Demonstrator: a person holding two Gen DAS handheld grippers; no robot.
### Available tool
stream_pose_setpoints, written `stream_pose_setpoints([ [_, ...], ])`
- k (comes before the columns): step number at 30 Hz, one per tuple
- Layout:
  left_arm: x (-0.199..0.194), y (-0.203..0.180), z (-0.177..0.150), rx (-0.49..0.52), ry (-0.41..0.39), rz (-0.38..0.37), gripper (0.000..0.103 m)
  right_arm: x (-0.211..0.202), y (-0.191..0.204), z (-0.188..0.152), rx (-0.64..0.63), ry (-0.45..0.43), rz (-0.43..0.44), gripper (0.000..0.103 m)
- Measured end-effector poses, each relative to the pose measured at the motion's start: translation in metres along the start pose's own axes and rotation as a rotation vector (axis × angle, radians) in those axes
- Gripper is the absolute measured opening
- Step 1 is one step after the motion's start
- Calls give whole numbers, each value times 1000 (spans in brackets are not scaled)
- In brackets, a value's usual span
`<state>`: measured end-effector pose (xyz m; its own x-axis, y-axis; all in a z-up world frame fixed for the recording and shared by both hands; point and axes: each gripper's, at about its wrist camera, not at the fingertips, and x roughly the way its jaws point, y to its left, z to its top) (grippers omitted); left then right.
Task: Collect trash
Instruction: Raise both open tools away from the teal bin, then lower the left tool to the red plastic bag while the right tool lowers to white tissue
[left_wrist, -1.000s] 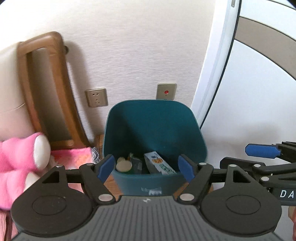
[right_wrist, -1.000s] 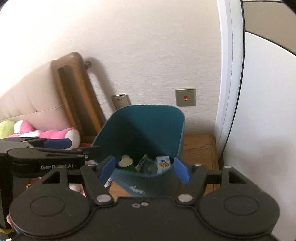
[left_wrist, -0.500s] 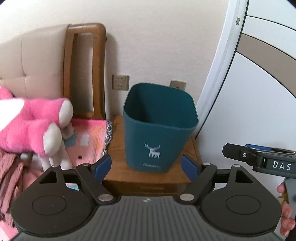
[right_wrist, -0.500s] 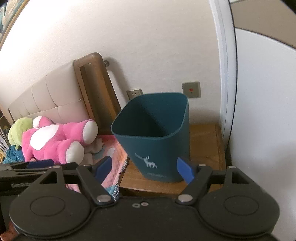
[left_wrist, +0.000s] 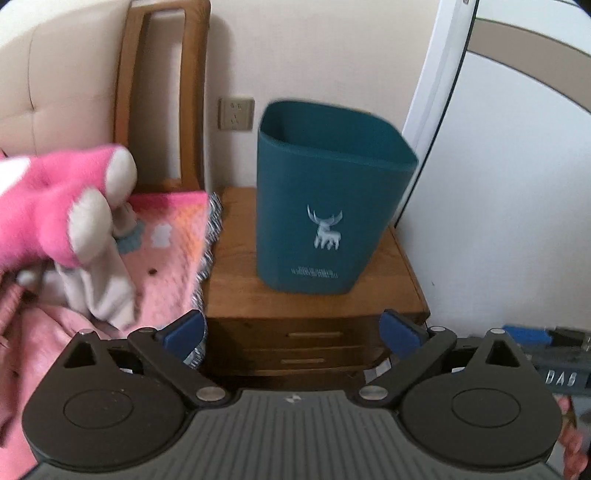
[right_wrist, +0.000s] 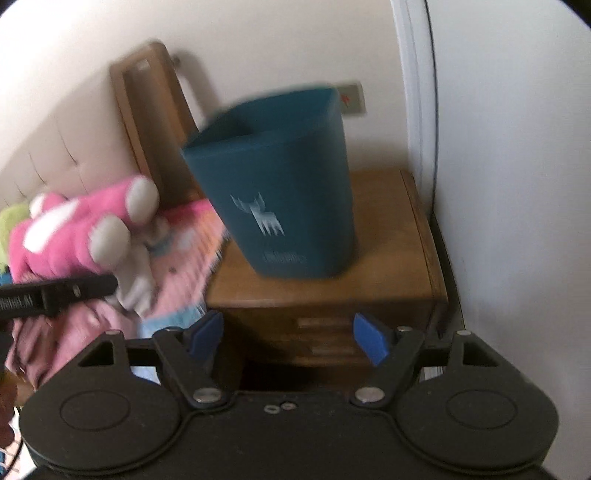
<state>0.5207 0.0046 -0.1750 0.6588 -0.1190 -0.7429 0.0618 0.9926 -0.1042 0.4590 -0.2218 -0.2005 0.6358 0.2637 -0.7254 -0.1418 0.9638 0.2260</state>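
Observation:
A dark teal trash bin (left_wrist: 328, 199) with a white deer print stands upright on a wooden nightstand (left_wrist: 310, 302). It also shows in the right wrist view (right_wrist: 280, 184), blurred. Its inside is hidden from both views. My left gripper (left_wrist: 291, 334) is open and empty, in front of and below the nightstand top. My right gripper (right_wrist: 288, 336) is open and empty, at about the same distance. The right gripper shows at the right edge of the left wrist view (left_wrist: 546, 350). The left gripper shows at the left of the right wrist view (right_wrist: 55, 291).
A bed with a pink blanket (left_wrist: 162, 236) and a pink plush toy (left_wrist: 55, 206) lies left of the nightstand. A wooden headboard post (left_wrist: 162, 88) and wall socket (left_wrist: 236, 112) stand behind. A white wardrobe door (left_wrist: 517, 184) is on the right.
Both grippers have pulled back and dropped from above the bin. A second ago I looked down onto trash inside it; now I see its outer front and the nightstand drawers.

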Motion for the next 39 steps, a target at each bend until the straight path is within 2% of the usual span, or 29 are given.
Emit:
stream_pose_setpoints([
  [3,32,4,-30,-11,44,-28,102,22,-16,-32,0,38,-17,78],
  [7,81,4,-76,-8,99,-24,102,61,-41,-79,-6,97,-27,78],
  [11,139,13,-131,-67,182,-49,102,109,-67,-138,-13,174,-42,78],
  [19,239,23,-246,-102,314,24,102,204,-100,-265,-27,347,-38,78],
  [24,301,31,-304,-122,393,78,102,261,-109,-332,-28,430,-32,77],
  [32,391,45,-386,-112,488,175,102,345,-117,-409,-18,531,-20,76],
  [39,454,62,-436,-153,563,215,101,398,-134,-458,6,591,-40,75],
])
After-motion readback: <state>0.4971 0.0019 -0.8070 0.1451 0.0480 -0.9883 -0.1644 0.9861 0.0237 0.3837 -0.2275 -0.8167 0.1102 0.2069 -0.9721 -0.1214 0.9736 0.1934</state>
